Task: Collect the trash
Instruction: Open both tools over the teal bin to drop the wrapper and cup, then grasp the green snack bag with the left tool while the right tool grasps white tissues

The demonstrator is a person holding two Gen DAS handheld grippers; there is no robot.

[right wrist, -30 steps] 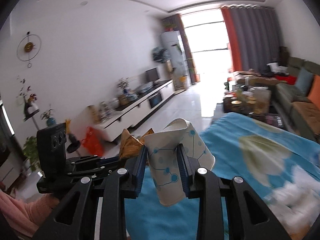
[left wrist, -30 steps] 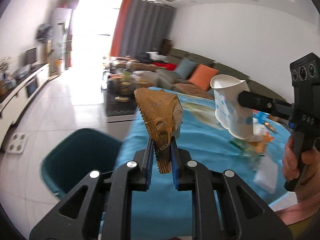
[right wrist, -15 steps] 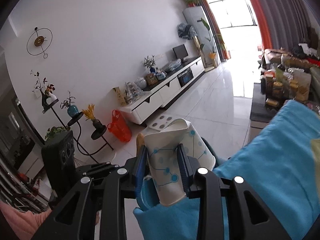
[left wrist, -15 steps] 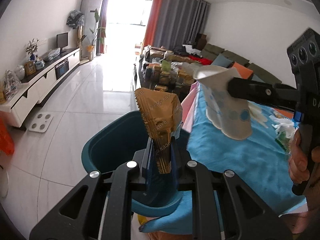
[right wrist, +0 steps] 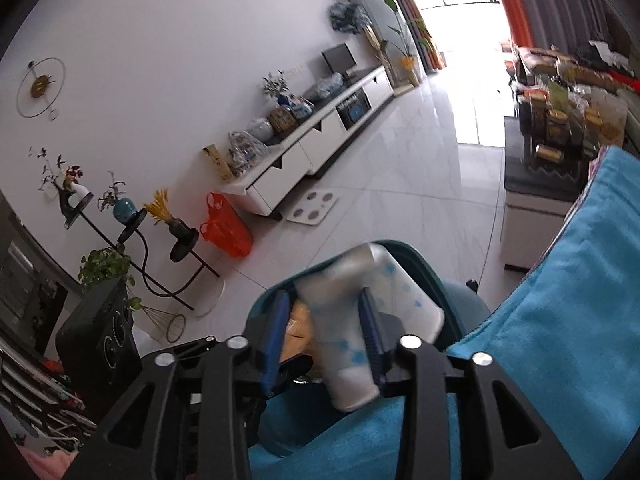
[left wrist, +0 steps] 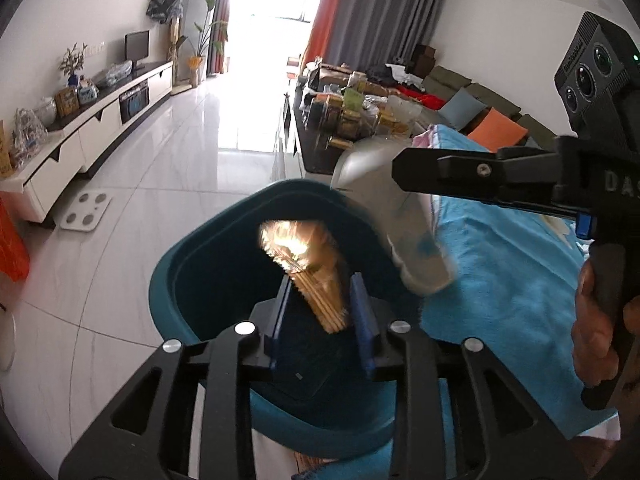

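Both grippers over the teal bin [left wrist: 176,280], which stands on the tiled floor against the edge of the desk with the blue cloth [left wrist: 500,264].

Left gripper [left wrist: 318,308]: jaws have just been opening and now stand apart. The gold snack wrapper [left wrist: 308,264] sits between them, motion-blurred, with a gap visible on each side; pads not pressing it. The wrapper is above the bin's dark interior.

Right gripper [right wrist: 324,336]: jaws have also just been opening. The white paper cup with blue dots [right wrist: 352,320] is between them, blurred. There is a clear gap to the left blue pad, while the right pad is close against the cup's side; contact there cannot be told. From the left wrist view the cup [left wrist: 404,232] hangs under the right gripper's finger, over the bin's rim nearest the desk.

A hand [left wrist: 600,340] grips the right gripper's handle at the frame's right edge.
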